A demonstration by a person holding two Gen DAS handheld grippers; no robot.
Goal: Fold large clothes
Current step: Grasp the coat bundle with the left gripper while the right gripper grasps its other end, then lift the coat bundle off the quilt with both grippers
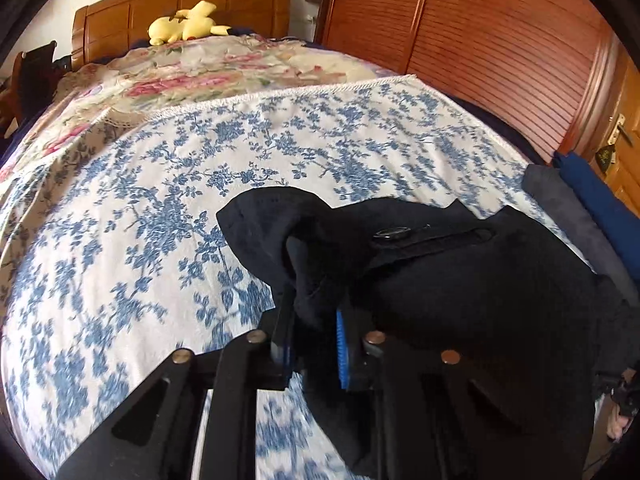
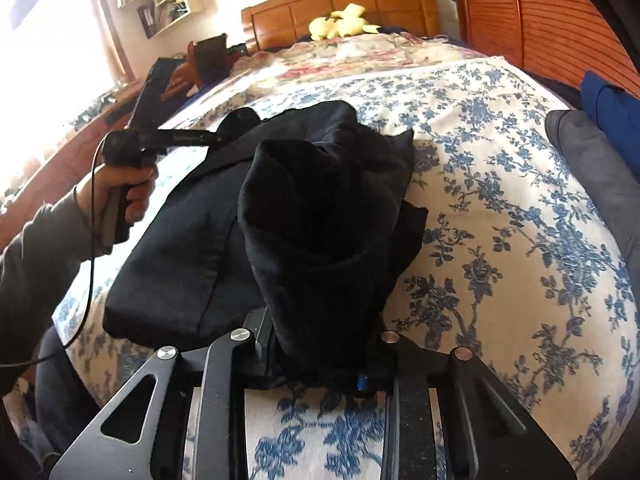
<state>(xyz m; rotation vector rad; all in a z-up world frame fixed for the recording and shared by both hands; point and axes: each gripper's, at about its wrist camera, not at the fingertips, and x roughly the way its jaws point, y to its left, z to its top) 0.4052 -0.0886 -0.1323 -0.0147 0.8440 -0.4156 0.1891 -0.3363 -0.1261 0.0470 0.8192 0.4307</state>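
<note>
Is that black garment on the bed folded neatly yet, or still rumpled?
Rumpled. The black garment is bunched, its edges pinched in the left hand-held gripper and right hand-held gripper.

yellow plush toy (image 1: 185,23) by wooden headboard (image 1: 120,16) (blue-floral sheet (image 1: 120,200) nearer).

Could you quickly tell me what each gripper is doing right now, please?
Left gripper: closed on a bunched edge of the black garment.
Right gripper: closed on another fold of the black garment.

Right gripper (image 2: 320,344) fingertips under black garment (image 2: 320,216)
</note>
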